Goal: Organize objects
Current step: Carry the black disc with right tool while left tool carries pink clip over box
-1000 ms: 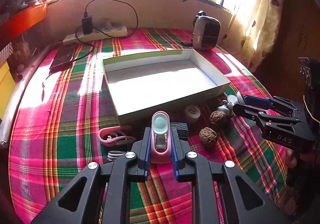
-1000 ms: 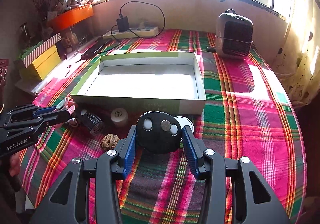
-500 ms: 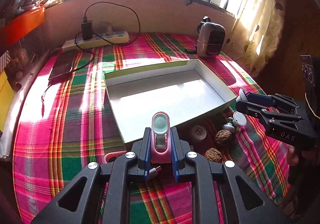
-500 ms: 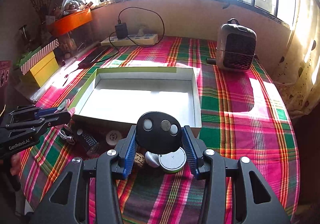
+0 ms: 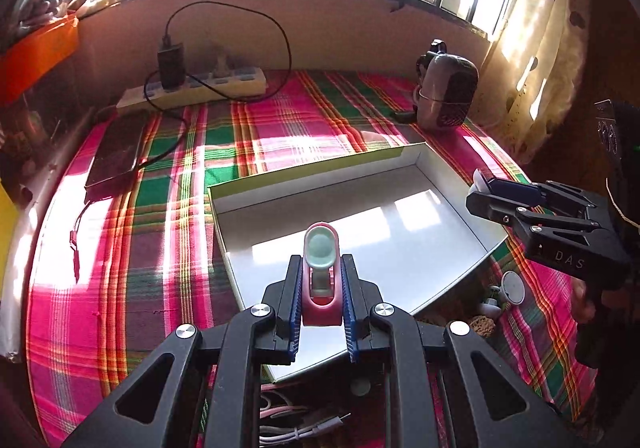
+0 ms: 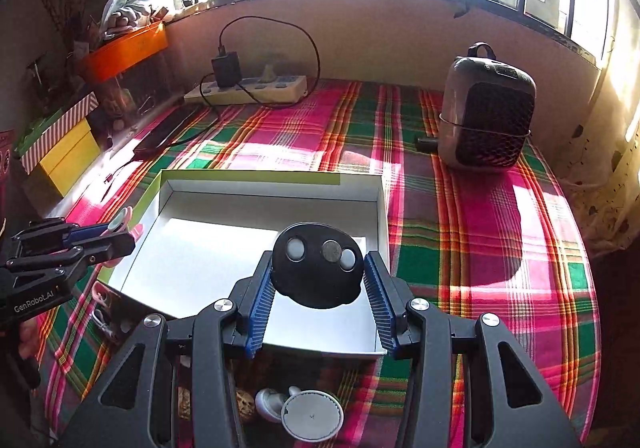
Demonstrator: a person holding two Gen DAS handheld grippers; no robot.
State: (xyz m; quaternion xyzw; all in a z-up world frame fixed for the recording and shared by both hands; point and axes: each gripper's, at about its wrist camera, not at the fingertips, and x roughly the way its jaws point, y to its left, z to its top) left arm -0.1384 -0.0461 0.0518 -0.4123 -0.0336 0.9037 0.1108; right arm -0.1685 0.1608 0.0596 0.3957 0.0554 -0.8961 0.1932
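My left gripper (image 5: 320,280) is shut on a small pink holder with a pale green oval top (image 5: 321,264), held above the near part of the empty white box (image 5: 440,184). My right gripper (image 6: 319,278) is shut on a black rounded device with three round buttons (image 6: 319,266), held over the box's (image 6: 384,204) near right corner. In the left wrist view the right gripper (image 5: 486,190) comes in from the right beside the box. The left gripper (image 6: 116,232) enters the right wrist view from the left edge.
Small items lie on the plaid cloth in front of the box: a white round disc (image 6: 312,416), walnuts (image 6: 245,402), white and pink cables (image 5: 296,424). A heater (image 6: 486,124), a power strip (image 6: 248,88), a dark phone (image 5: 116,152) and a striped yellow box (image 6: 60,140) stand farther back.
Both grippers have moved forward with their objects, from the cloth in front of the box to over its near edge. The loose items now lie beneath and behind the fingers.
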